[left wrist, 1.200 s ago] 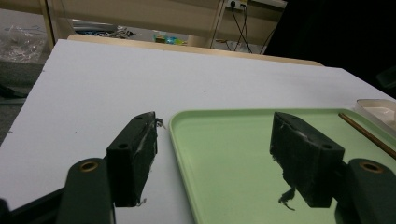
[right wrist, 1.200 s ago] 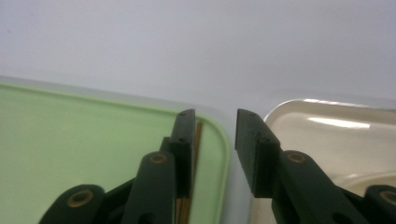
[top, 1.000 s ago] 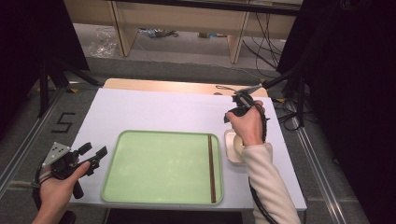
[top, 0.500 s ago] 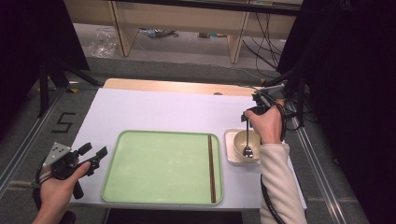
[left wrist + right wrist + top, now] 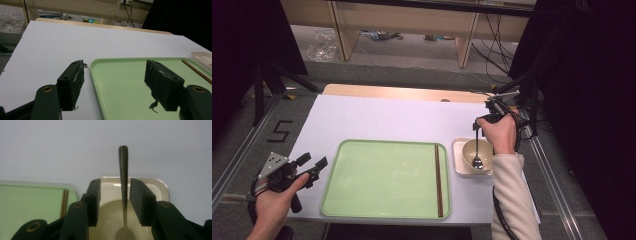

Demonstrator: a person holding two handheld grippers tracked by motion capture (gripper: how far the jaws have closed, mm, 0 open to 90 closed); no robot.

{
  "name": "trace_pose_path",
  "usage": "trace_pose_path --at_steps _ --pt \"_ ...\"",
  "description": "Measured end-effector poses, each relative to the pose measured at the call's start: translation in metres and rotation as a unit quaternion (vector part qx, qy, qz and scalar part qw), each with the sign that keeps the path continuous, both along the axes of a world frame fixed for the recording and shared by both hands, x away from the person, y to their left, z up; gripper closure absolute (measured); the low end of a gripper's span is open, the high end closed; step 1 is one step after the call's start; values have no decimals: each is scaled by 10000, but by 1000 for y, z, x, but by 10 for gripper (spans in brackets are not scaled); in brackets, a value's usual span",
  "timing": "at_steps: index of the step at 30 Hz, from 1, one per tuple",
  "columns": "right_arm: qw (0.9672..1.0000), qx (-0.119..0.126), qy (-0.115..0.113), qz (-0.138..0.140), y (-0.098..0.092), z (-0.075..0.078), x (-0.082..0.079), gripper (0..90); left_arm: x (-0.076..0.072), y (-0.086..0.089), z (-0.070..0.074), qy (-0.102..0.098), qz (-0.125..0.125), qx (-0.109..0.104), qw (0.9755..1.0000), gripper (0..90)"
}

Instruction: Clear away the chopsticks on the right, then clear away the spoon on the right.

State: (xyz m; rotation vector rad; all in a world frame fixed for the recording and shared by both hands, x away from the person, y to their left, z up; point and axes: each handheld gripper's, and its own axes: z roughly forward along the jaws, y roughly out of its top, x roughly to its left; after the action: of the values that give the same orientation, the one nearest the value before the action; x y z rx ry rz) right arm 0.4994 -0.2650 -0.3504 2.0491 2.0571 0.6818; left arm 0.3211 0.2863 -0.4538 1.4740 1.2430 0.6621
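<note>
R gripper (image 5: 486, 116) hangs over the bowl (image 5: 477, 153) at about 3 o'clock on the white surface (image 5: 387, 117), pointing down. Its jaws stand apart w/ the spoon (image 5: 476, 150) handle rising between them. In the R gripper view the handle (image 5: 123, 170) runs up nearer the right-hand pad; can't tell if it touches that pad, and there's a clear gap to the other one. So jaws partly open, not clamped on the handle; they have just been opening a bit w/ the spoon between them. Spoon's scoop end sits down in the bowl, handle leaning up toward 12 o'clock. Bowl rests on a small square white dish (image 5: 460, 165), just beside the green tray (image 5: 382, 180) at the tray's 3 o'clock side.

A pair of brown chopsticks (image 5: 438, 180) lies inside the tray along its 3 o'clock edge, running 12 to 6.

L gripper (image 5: 314, 166) is at approx 8 o'clock of the surface, held in the person's L hand (image 5: 274, 202), just off the tray's 9 o'clock rim. In the L gripper view its jaws are wide open, nothing between them; one pad is over bare surface, the other over the tray (image 5: 125, 82). L and R grippers are well apart.
</note>
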Motion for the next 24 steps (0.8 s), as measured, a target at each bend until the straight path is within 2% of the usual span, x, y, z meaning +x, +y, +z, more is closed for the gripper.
trace_pose_path --at_steps 5,6,7,8,9,10,11,12,13,14,15,22,23,24 --pt "9999 51 25 -117 -3 1 -1 624 -1 1 0 -2 -14 -46 10000 318" --pt "10000 -66 -54 37 -7 0 -1 626 0 2 0 -47 7 3 10000 318" --pt "10000 19 17 -81 -5 0 -2 627 0 2 0 -64 14 10 10000 319" --pt "10000 -51 -7 1 -6 0 -1 627 0 1 0 -45 18 -14 10000 319" --pt "10000 -7 37 -19 -5 0 0 627 1 1 0 -36 0 33 10000 319" --pt "9999 -85 -3 99 -8 -2 1 625 1 -1 -1 -43 -8 -38 10000 320" --pt "10000 -32 46 62 -7 -3 1 623 1 -1 0 -12 -14 2 10000 319" --pt "9997 -114 11 196 -10 -5 2 623 1 -1 0 -17 -13 -11 10000 319" --pt "9999 -51 97 81 -9 -6 2 622 1 -1 -1 -34 2 -47 10000 319" --pt "9997 -116 85 208 -11 -7 3 622 1 0 0 -10 17 -10 10000 319" --pt "9998 -32 157 137 -10 -8 3 622 1 1 0 -27 10 35 10000 319" --pt "9992 -106 229 319 -12 -13 4 616 1 -1 -1 -9 -62 -42 10000 319" --pt "9995 -30 238 194 -10 -14 5 616 1 -1 -1 -7 -61 -47 10000 319" --pt "9992 -101 254 303 -12 -15 4 615 1 0 0 -14 -42 -33 10000 319"
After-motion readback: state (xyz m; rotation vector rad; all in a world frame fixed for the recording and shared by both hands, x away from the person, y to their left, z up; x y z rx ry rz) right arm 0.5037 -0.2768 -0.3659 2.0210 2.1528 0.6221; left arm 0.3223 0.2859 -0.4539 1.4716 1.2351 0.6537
